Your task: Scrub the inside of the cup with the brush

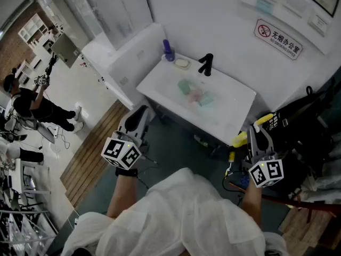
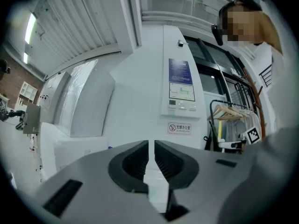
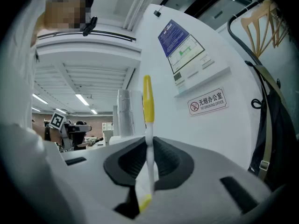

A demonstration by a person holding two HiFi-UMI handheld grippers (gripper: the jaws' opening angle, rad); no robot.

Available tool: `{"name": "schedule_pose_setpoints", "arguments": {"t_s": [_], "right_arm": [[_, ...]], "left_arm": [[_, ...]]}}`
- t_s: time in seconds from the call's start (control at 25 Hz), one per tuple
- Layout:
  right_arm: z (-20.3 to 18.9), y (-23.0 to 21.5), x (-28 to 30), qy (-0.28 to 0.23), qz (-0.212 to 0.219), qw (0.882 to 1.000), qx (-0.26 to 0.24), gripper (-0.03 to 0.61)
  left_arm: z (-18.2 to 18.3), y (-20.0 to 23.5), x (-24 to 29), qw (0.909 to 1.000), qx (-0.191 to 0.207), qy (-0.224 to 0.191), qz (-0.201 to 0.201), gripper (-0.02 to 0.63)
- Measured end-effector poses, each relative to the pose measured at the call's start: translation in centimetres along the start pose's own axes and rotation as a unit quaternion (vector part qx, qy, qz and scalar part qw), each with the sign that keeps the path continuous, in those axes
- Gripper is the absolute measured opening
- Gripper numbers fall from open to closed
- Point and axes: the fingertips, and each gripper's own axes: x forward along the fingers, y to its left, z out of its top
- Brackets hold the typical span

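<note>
Brush [image 3: 147,107] is clamped in right gripper [image 3: 149,161]: both jaws pressed on its white shaft, yellow end sticking up past the tips, the other yellow end down by the jaw roots. In head view the same brush [image 1: 239,139] lies crosswise in right gripper [image 1: 259,131], which is held at the near right corner of the sink [image 1: 160,87], not over the basin.

Left gripper [image 2: 151,157] is closed, pads nearly touching, only a thin slit, nothing between them. Head view has left gripper [image 1: 141,112] at the near left corner of the sink, tips aimed toward it.

Sink is white, set against a white wall. Small pale green and pink plastic items [image 1: 194,93] lie together in the basin, well apart from both grippers; too blurred to tell which is the cup. Black faucet [image 1: 206,64] stands at the back rim, soap dish [image 1: 182,63] just left of it, blue bottle [image 1: 168,49] at the back left corner. No-smoking sign [image 1: 278,39] is on the wall, upper right.
</note>
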Motion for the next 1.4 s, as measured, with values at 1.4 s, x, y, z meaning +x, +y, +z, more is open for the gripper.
{"name": "schedule_pose_setpoints", "arguments": {"t_s": [1.4], "right_arm": [[0.5,-3.2,2.0,-0.016,0.008,1.0,0.017,0.038]], "left_arm": [[-5.5,-1.5,6.2,0.9979,-0.016,0.05,-0.037,0.037]]}}
